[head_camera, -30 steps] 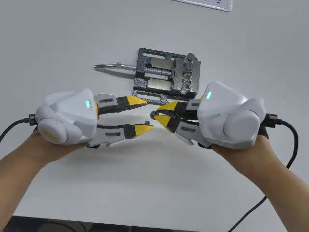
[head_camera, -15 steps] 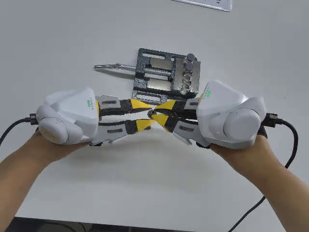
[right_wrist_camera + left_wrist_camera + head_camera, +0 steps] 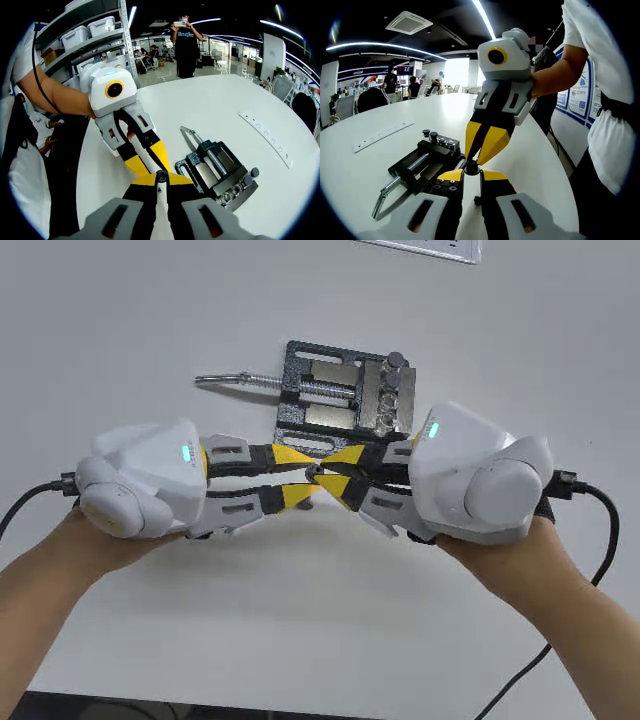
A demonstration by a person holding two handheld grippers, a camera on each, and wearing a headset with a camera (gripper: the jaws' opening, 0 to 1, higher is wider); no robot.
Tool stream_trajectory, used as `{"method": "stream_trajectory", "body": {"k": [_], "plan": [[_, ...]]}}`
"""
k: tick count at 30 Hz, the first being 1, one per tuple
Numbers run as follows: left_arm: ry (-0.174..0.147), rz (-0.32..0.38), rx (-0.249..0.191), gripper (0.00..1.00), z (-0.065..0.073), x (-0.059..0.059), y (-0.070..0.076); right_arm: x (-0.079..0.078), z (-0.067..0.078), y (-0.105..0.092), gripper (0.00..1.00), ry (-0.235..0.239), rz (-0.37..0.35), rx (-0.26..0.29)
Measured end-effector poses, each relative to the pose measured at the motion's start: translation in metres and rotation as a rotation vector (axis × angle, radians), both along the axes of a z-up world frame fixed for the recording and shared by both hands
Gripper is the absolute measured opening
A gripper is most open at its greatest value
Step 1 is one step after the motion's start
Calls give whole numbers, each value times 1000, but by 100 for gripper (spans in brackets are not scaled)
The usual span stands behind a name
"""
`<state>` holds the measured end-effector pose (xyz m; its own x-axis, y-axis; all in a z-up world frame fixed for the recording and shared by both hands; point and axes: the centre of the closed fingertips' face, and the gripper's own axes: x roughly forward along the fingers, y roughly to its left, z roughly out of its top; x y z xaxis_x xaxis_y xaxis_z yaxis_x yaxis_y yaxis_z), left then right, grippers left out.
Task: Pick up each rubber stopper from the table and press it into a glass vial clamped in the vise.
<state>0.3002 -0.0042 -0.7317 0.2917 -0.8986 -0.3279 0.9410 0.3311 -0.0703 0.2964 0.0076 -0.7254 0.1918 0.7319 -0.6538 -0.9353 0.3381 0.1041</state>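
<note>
My left tongs [image 3: 303, 478] and right tongs [image 3: 330, 473] meet tip to tip above the white surface [image 3: 150, 340], just at 6 o'clock of the vise [image 3: 320, 390]. Between the yellow tips sits one small dark rubber stopper [image 3: 314, 473], lifted off the surface. Both pairs of tongs are drawn narrow around it. In the right gripper view my own two tips pinch it from either side, and the left tongs' tips come in against it from 11 o'clock. In the left gripper view the stopper lies in the slim gap of my own jaws, with the right tongs pointing down onto it from 12 o'clock.

The vise is black and lies flat on the surface. Its screw handle [image 3: 225, 378] sticks out toward 9 o'clock. At its 3 o'clock side the jaws clamp a row of glass vials [image 3: 388, 400] standing upright. The two vials at the 12 o'clock end of the row each carry a dark stopper [image 3: 396, 359] in the mouth. The vials nearer me show clear, open mouths; the body of my right tongs hides the near end of the row in the head view, so I cannot count them there.
</note>
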Motion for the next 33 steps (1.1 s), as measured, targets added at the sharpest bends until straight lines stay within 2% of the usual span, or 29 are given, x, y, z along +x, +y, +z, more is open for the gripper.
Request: {"method": "stream_trajectory", "body": {"k": [17,21,23,25,33], "plan": [[-17,-16,22,8,0,0,2,0,-9,-3,6,13,20,-25],[-17,-16,21,8,2,1,1,1,-8,-3,6,10,19,-16],[-20,-23,23,7,3,0,-1,0,-12,-4,6,26,23,-24],[-21,-30,20,4,4,-1,-1,1,-12,-5,6,5,29,-35],[-11,-14,18,7,2,2,3,3,-11,-5,6,11,16,-19]]}}
